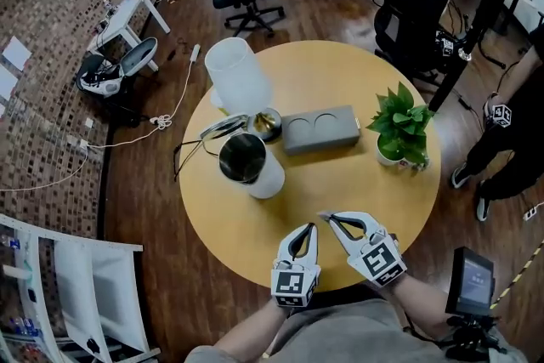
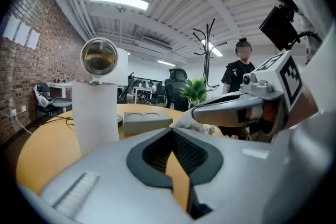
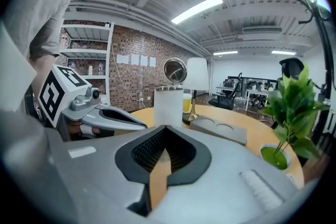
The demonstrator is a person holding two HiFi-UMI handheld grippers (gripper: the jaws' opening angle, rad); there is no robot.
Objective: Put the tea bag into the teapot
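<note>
While your right gripper (image 1: 330, 218) hung over the near edge of the round table (image 1: 255, 234), its jaws were pressed together at the very tips on a pale, crumpled tea bag (image 2: 185, 120), seen best from the left gripper view. Your left gripper (image 1: 308, 228) sat just beside it, jaws closed on nothing. Teapot (image 1: 248, 161): white body, hinged lid (image 1: 223, 128) swung open, well apart from the bag. Risks, as judged: the hold was at the tips only, so the bag could slip out on the carry; a high approach could knock the raised lid or the table lamp (image 1: 234, 74) just beyond it; the two grippers, nearly touching, could foul each other; a strike on the rim could tip the pot.
</note>
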